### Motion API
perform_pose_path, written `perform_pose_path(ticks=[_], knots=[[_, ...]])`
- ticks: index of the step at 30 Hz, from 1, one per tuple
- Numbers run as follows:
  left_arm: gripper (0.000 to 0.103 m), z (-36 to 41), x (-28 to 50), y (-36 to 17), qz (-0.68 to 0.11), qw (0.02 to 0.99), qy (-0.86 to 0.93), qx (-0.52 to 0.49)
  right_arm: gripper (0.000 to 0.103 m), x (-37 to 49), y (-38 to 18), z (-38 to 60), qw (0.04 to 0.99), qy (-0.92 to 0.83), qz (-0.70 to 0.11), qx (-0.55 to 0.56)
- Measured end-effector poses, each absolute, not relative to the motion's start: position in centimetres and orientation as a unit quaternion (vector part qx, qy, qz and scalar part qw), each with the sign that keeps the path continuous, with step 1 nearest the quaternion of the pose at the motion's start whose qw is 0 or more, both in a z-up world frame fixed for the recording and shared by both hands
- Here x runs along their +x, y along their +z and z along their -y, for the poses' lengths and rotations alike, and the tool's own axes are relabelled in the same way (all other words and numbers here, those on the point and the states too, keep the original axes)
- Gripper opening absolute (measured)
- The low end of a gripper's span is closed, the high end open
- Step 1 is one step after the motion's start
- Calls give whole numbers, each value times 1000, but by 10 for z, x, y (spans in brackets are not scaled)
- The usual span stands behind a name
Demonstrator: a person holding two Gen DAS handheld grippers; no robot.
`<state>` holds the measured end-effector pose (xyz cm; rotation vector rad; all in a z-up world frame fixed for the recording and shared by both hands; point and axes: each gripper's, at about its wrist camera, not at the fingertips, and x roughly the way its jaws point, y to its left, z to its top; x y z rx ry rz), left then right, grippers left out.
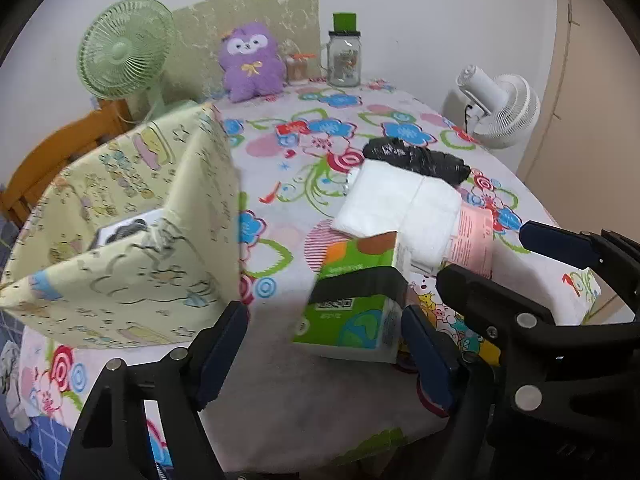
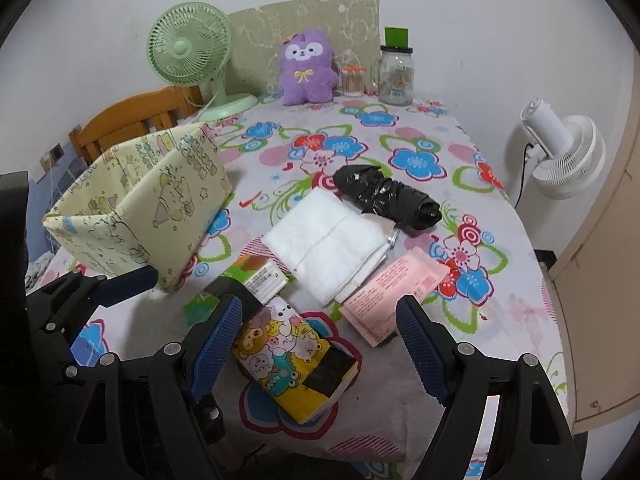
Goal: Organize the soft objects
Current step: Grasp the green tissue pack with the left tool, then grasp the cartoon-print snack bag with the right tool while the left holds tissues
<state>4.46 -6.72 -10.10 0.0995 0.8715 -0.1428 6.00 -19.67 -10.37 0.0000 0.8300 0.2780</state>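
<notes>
Item: soft packs on the floral table [image 2: 500,320], beside the fabric bin [image 2: 152,216]. Our left tool [image 1: 324,340] stood open, astride the green tissue pack [image 1: 352,308]; our right tool [image 2: 320,336] stood open above the cartoon tissue pack [image 2: 292,364]. Risk, we judged: packs overlapped, so closing might drag the white folded cloth [image 2: 332,236].

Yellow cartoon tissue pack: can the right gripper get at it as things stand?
Probably yes. The right gripper is open, and the yellow cartoon tissue pack lies on the tablecloth right between its fingers, with nothing on top of it. The green tissue pack sits close behind.
</notes>
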Motion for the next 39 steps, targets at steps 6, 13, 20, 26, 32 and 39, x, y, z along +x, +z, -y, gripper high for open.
perform_pose_path(ticks=[6,13,20,26,32,39], knots=[[73,66,56,-114,-436,895,-88,43,82,68,-115,197,900,128,-416,13],[57,62,56,-116,-438,889,-132,14,82,74,-121,197,898,119,-423,23],[51,59,49,-112,-433,891,-135,18,82,70,-119,193,899,111,-423,19],[51,50,34,-103,-411,904,-113,39,82,59,-115,188,901,110,-418,14],[51,43,21,-107,-413,904,-99,52,82,50,-117,178,900,114,-421,9],[51,44,19,-118,-414,903,-94,64,82,49,-126,173,896,104,-432,13]])
